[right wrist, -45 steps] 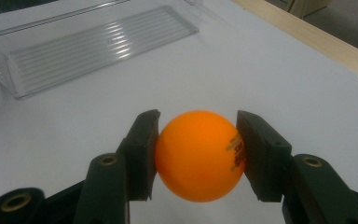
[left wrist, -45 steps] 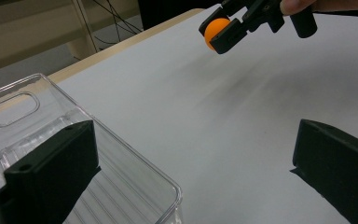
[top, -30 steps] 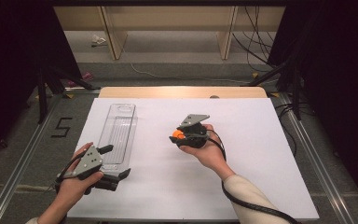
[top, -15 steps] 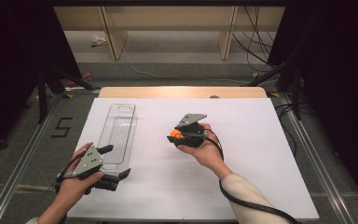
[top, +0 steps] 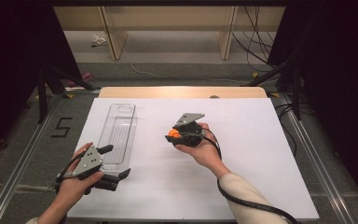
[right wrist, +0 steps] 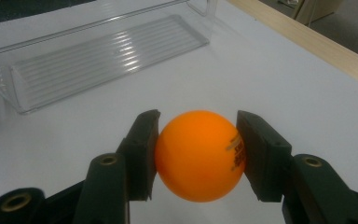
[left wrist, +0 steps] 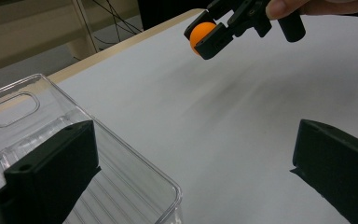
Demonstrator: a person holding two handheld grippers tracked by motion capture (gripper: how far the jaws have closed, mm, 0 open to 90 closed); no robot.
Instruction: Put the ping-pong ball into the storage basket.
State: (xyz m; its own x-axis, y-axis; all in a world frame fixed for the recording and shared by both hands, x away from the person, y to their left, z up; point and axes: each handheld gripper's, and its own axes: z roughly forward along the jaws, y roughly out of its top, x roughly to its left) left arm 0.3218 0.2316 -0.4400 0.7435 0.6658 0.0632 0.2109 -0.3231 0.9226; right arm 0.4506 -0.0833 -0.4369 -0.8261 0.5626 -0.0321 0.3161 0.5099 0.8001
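From the high view, a white surface is seen with a clear plastic tray lying lengthwise on its left half, empty as far as can be made out. The right gripper is held above the middle of the surface by the person's right hand, turned toward the tray, and a small orange ball is clamped between its jaws. Compared with the pictures of a second and half a second ago, this gripper has been shifted only slightly toward the tray, and the ball has been kept in the same grip; the left gripper has been left where it was, at the tray's near end, in the left hand. In the left gripper view, the jaws are seen spread wide with nothing between them; one jaw stands over the tray's near corner, and the ball is seen farther off, raised above the surface in the other gripper. In the right gripper view, the ball is pressed on both sides by the black pads, and the tray lies ahead, well apart, with bare surface between. Little having changed, the carry is judged to be barely under way: the ball is lifted and secure but not yet over the tray, where it would likely be released.
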